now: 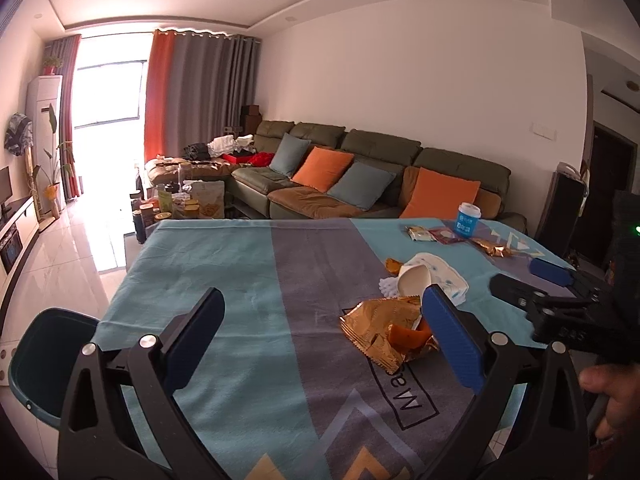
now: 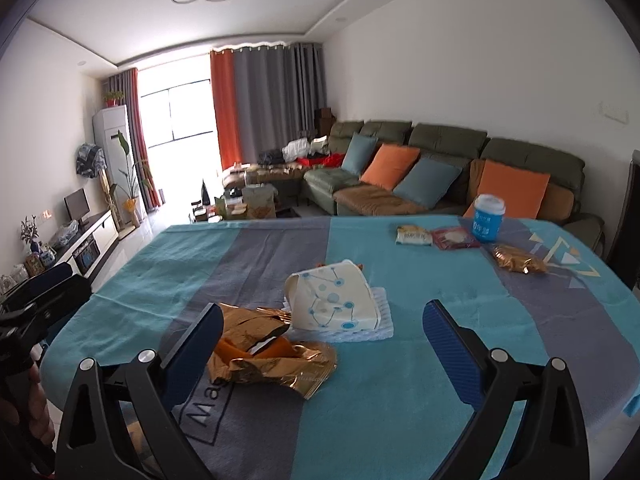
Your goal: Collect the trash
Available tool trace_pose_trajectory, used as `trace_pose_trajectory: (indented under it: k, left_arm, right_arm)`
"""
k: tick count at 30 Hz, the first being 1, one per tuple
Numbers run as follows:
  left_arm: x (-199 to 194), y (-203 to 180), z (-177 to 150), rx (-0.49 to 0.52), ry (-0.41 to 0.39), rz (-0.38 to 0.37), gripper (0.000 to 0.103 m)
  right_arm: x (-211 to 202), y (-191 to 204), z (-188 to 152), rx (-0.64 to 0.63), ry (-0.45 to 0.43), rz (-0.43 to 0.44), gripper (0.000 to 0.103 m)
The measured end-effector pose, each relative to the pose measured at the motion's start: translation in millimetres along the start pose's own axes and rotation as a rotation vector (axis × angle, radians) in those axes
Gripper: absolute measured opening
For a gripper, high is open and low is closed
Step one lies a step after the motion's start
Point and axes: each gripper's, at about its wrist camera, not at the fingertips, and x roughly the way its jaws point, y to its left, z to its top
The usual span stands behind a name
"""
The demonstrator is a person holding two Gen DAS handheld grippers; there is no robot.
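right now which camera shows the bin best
The left wrist view. The dark green bin sits on the floor beside the table's left edge, with its rim and open inside showing behind the left gripper. The right wrist view shows no bin, only the tabletop and trash.

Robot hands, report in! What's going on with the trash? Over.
Left gripper and right gripper open, empty. Gold wrapper on the table, ungrabbed. Bin beside the table. Nothing blocking.
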Motion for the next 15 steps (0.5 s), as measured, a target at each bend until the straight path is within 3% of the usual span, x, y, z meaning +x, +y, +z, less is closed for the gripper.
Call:
trace_pose_trajectory:
  k: [15]
  left_arm:
    - [39.7, -7.0, -5.7, 0.009, 0.070, -0.040, 0.097]
  right_arm:
    - [94.0, -14.8, 17.3, -0.039, 0.200, 0.078, 0.096]
